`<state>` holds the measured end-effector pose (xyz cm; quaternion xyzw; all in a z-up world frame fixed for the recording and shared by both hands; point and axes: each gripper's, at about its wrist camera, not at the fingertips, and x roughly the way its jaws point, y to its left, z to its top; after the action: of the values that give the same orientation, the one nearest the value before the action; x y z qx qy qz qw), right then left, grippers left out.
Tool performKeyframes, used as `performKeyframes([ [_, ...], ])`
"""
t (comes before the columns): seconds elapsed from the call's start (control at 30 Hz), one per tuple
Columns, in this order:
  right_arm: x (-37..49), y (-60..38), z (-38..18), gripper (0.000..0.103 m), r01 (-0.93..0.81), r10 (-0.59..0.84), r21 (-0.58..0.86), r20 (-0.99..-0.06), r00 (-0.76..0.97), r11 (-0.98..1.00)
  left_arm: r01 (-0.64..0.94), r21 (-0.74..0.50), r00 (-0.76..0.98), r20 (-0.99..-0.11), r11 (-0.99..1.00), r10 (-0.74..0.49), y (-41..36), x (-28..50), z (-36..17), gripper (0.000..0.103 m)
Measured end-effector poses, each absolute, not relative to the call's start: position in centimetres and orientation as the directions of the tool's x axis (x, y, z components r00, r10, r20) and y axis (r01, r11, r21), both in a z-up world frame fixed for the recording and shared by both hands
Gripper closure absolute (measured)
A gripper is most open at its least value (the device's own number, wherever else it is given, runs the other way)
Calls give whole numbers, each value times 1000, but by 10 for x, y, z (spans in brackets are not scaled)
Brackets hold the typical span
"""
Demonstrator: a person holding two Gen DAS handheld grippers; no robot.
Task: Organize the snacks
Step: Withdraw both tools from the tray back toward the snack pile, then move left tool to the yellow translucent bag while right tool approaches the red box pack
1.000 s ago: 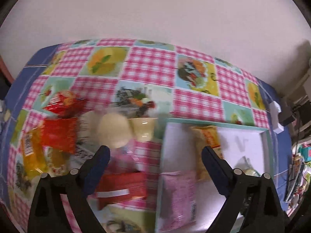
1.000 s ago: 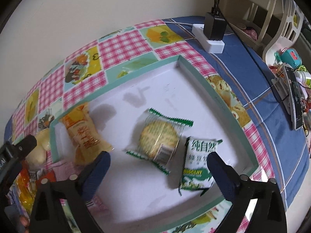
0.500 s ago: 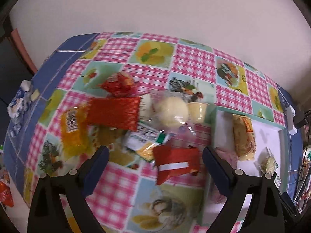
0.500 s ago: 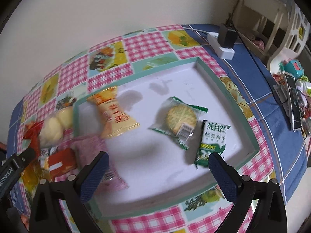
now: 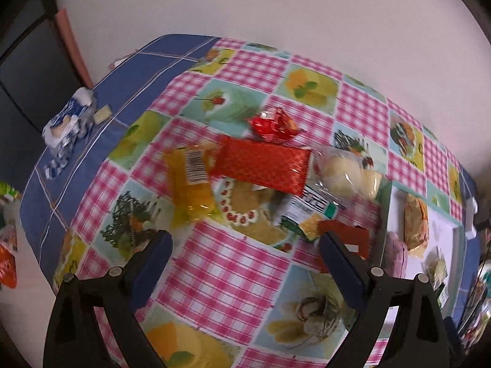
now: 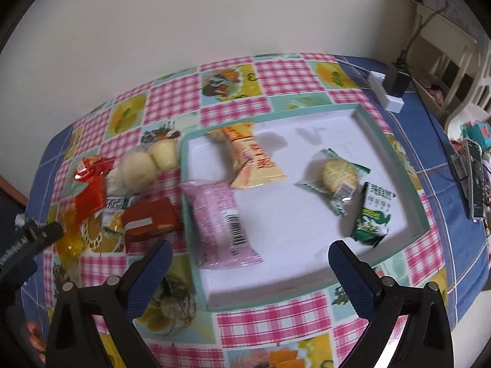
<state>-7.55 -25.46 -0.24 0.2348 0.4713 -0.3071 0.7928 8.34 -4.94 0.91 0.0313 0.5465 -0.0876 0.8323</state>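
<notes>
Left wrist view: left gripper [image 5: 244, 247] hangs above the checked tablecloth [image 5: 221, 273], jaws spread wide, nothing between them. Loose snacks lie bunched ahead of it: yellow packet [image 5: 190, 181] with barcode up, long red packet [image 5: 260, 167] overlapping its upper corner, crinkled red wrapper [image 5: 273, 124] just beyond, two pale buns in clear wrap [image 5: 349, 176] to the right, a green-and-white packet [image 5: 307, 211] tucked under them, a small red box [image 5: 346, 239] near the right finger. The heap reads as the unsorted stock, the tray [image 5: 454, 230] at far right as its destination. Open cloth lies between the fingers and the heap, so there is room to come down; the table edge falls away on the left, where a blue-and-white wrapper [image 5: 67, 125] sits well apart from the pile. Right wrist view: right gripper [image 6: 250, 259] also empty, jaws spread, poised over the near part of the white tray [image 6: 408, 174]. Inside lie a pink packet [image 6: 221, 217] with one end resting on the left rim, an orange-cream packet [image 6: 251, 159], a round biscuit in clear wrap [image 6: 337, 174] and a green biscuit pack [image 6: 374, 214], these last two almost touching. Middle and far right of the tray floor are bare; the raised teal rim would likely catch anything slid in low. A white power strip [image 6: 386, 89] sits beyond the far corner, clear of the work.
</notes>
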Motion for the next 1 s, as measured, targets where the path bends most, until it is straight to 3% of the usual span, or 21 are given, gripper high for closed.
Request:
performKeyframes([
  [0.87, -4, -211, -33, 0, 544, -85, 168, -909, 409, 822, -71, -146, 315, -942, 987, -117, 43, 137, -8, 6],
  [1.0, 3, -215, -29, 7, 538, -75, 189, -900, 430, 821, -81, -154, 282, -951, 985, -126, 40, 147, -19, 6],
])
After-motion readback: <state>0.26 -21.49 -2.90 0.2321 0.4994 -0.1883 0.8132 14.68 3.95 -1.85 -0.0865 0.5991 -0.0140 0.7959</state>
